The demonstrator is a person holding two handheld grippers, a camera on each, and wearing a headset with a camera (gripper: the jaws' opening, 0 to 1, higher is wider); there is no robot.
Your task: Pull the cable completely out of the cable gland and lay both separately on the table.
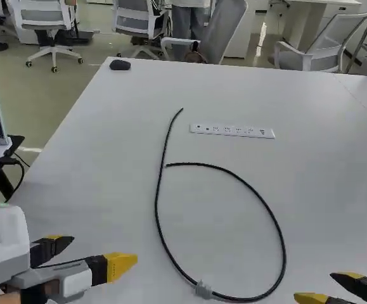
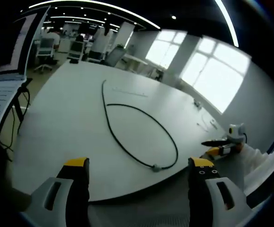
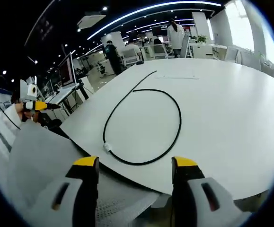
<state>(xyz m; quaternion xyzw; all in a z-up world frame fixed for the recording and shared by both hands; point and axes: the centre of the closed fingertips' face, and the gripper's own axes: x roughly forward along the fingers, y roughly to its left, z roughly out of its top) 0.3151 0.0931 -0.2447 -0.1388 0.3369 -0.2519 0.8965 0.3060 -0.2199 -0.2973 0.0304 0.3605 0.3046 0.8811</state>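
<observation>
left tongs (image 1: 97,250): mine, jaws spread wide, nothing between them, held by the near edge of the surface (image 1: 310,177).
right tongs (image 1: 326,286): jaws apart too, empty, low at the near edge on the other side.
cable (image 1: 156,206): black, lying in one big loop on the white surface, one end running out toward the power strip (image 1: 232,130).
cable gland (image 1: 202,289): grey, still threaded on the cable at the near part of the loop, between my two tongs, touched by neither.
</observation>
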